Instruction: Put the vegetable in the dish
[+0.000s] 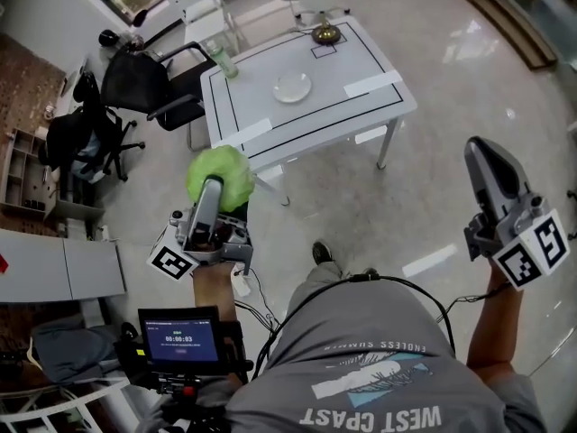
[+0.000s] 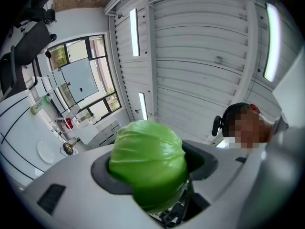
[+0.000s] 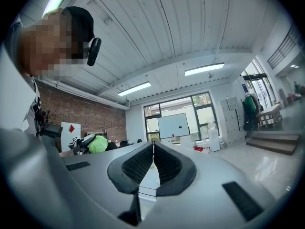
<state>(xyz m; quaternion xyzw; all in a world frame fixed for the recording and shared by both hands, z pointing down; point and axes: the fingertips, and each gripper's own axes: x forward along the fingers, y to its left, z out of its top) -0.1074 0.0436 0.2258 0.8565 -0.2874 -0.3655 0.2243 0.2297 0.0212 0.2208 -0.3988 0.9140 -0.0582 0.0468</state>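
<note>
One vegetable, a round green cabbage-like head, is clamped between the jaws of the left gripper. The jaws are spread wide around it, with the pads pressed on both sides (plain in the left gripper view). The vegetable is held in the air over the floor, short of the table edge and not over the dish.

The dish, a clear shallow plate, is seen empty near the middle of the white table, well apart from the vegetable. A green bottle and a brass object are also on the table, both clear of the dish.

The right gripper is held out to the side over the floor, jaws brought together with nothing between them (idle, by the look of it).

Progress is judged as roughly half. The pick-up is done. The approach to the table is not yet finished. Left to do: the vegetable is to be brought over the dish, lowered into it and released. No obstacle is seen between vegetable and dish.
</note>
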